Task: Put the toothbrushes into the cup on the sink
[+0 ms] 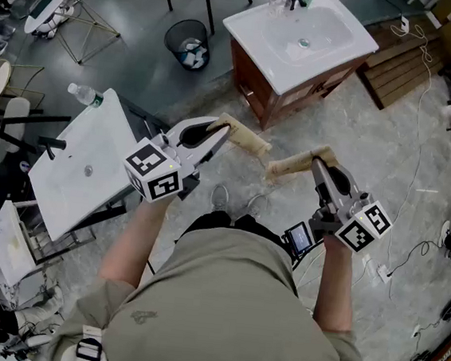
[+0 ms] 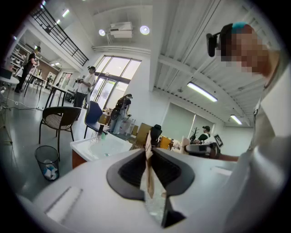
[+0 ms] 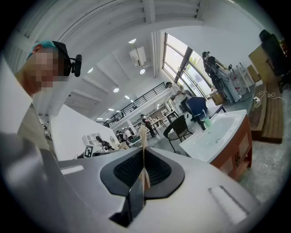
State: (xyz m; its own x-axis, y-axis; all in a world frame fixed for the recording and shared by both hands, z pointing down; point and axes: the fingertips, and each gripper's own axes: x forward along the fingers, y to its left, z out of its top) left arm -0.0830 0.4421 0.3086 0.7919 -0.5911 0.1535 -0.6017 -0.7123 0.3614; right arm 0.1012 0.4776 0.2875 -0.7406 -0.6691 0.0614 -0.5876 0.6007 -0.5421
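Left gripper [image 1: 219, 128] is clamped tight on the end of the left toothbrush [image 1: 246, 140], a flat tan one, and right gripper [image 1: 317, 163] pinches the right toothbrush [image 1: 294, 164] the same way. I'd guess the end grip keeps the long part free for dropping into the cup [image 1: 277, 6] on the sink [image 1: 340, 43], top centre, well apart. Both brushes lie roughly across the frame, free ends pointing inward, nearly meeting mid-frame.

Left toothbrush [image 1: 243, 137], right toothbrush [image 1: 291, 163]: tan, perhaps wrapped.
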